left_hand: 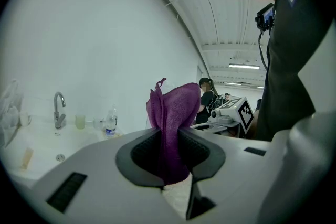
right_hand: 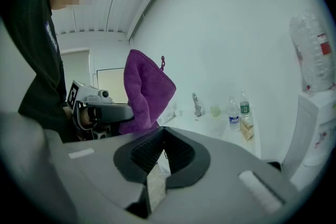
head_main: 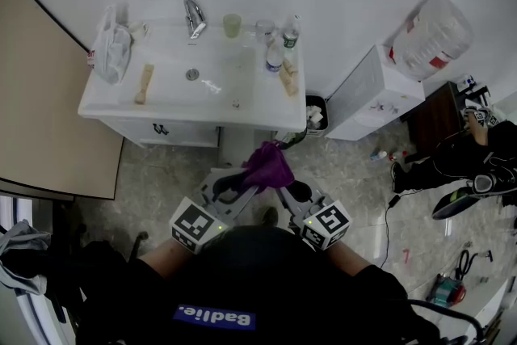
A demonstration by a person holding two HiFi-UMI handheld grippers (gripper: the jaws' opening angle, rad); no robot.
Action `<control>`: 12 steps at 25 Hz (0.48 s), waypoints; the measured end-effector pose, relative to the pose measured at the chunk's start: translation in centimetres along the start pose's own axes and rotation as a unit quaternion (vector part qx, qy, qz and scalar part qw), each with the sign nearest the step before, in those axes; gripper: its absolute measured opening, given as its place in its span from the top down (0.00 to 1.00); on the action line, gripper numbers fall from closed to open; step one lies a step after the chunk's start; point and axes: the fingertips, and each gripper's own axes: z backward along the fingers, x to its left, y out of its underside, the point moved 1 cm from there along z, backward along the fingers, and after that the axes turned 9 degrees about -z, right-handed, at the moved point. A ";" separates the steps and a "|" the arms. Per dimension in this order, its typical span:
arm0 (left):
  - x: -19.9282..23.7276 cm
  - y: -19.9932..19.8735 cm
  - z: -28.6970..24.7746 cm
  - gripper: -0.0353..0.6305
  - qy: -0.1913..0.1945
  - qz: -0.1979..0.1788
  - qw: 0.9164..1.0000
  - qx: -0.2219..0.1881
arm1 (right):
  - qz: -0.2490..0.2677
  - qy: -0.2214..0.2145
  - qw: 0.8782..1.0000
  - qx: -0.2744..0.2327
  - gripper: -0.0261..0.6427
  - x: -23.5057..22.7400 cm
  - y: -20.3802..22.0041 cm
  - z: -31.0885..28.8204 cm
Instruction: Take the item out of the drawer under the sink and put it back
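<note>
Purple cloth (head_main: 266, 166) held up in front of the sink (head_main: 105, 105)
Left gripper (head_main: 250, 186) fingers (left_hand: 143, 150) pinch the cloth's lower end, holding it upright in the air; right gripper (head_main: 284, 191) fingers (right_hand: 184, 152) closed together, empty, just beside it

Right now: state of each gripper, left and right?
Left gripper: closed on the purple cloth.
Right gripper: closed, nothing between its jaws.

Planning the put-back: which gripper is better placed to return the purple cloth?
Left. The left gripper is clamped on the purple cloth; the right gripper, beside it, holds nothing.
</note>
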 end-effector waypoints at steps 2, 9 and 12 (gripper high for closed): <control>0.0 0.1 -0.1 0.81 -0.002 -0.005 1.000 0.002 | -0.001 0.000 1.000 0.003 0.96 0.0 0.2 0.1; -0.2 2.5 -1.7 0.81 0.008 -0.014 0.999 0.041 | -0.013 0.004 1.000 0.006 0.96 -0.8 1.0 0.7; -0.1 3.4 -2.6 0.81 0.011 -0.022 0.998 0.056 | -0.018 0.009 1.000 0.008 0.96 -1.5 1.3 1.0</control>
